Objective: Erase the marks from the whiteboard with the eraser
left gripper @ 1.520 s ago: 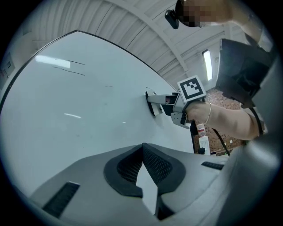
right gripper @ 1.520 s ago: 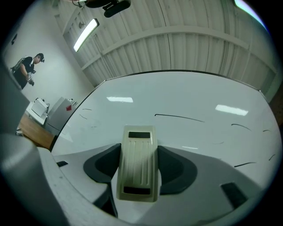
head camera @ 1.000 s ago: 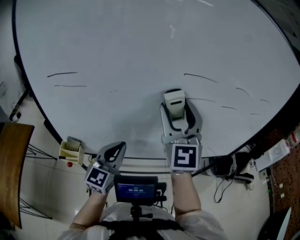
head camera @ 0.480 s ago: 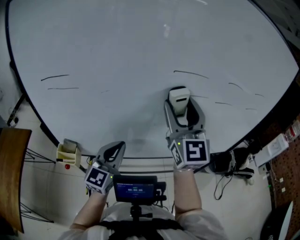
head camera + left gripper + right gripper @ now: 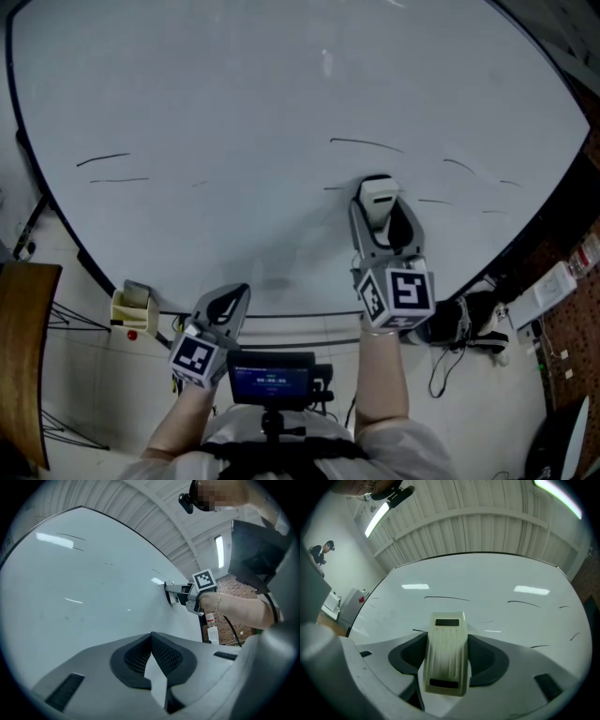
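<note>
Right gripper (image 5: 380,225): jaws clamped across mid-body of eraser (image 5: 446,651). Eraser appears pressed to board (image 5: 234,94), just below long mark (image 5: 366,143).

Judgement: eraser is a light, rigid plastic shell. Smooth sides may slip under push, so mid-body hold suits.

Left gripper (image 5: 225,309): jaws together, empty, by board's lower edge.
</note>
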Demonstrator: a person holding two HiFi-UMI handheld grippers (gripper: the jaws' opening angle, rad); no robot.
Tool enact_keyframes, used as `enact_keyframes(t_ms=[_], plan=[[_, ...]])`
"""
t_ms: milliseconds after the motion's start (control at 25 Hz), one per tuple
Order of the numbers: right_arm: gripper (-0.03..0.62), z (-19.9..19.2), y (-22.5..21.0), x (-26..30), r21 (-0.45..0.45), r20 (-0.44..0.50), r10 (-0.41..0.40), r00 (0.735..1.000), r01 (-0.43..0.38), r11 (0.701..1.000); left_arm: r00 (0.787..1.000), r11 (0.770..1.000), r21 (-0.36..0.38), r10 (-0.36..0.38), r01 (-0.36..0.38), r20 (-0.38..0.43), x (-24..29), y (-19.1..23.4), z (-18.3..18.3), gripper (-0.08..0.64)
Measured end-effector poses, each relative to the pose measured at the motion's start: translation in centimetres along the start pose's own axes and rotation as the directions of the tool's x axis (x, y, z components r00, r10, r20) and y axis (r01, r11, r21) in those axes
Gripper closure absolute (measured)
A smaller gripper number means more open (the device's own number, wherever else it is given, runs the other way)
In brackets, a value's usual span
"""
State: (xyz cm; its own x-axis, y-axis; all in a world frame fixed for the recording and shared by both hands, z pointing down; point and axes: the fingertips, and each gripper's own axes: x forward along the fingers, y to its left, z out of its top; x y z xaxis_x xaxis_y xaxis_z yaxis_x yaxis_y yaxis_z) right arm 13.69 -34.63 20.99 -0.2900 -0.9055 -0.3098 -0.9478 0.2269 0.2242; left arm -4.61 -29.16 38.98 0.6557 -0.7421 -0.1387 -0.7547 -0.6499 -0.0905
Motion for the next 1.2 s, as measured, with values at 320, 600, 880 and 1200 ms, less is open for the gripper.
enact_keyframes(t_ms=[320, 600, 880, 1200], plan=[[0.325, -0.8, -6.2, -1.7, 0.091, -0.017, -0.103, 0.995, 0.104, 0.99, 1.0, 1.0, 0.01, -0.004, 0.004, 0.002, 0.1, -0.9, 0.2, 0.566], [0.325, 0.9, 2.4, -1.1, 0.011, 0.006, 0.099, 0.995, -0.1, 0.995, 1.0, 1.0, 0.01, 0.01, -0.01, -0.001, -0.3, -1.1, 0.4, 0.566], [0.325, 0.9, 10.2, 1.2, -0.117, -0.027, 0.21, 0.977, -0.212, 0.97, 0.997, 0.997, -0.002, 0.077, -0.077, -0.008, -3.0, 1.2, -0.1, 0.566], [0.325, 0.2, 11.2, 2.2, -0.173, -0.095, 0.13, 0.987, -0.145, 0.974, 0.996, 0.996, -0.025, 0.083, -0.083, -0.023, -4.4, 2.7, -1.1, 0.566]])
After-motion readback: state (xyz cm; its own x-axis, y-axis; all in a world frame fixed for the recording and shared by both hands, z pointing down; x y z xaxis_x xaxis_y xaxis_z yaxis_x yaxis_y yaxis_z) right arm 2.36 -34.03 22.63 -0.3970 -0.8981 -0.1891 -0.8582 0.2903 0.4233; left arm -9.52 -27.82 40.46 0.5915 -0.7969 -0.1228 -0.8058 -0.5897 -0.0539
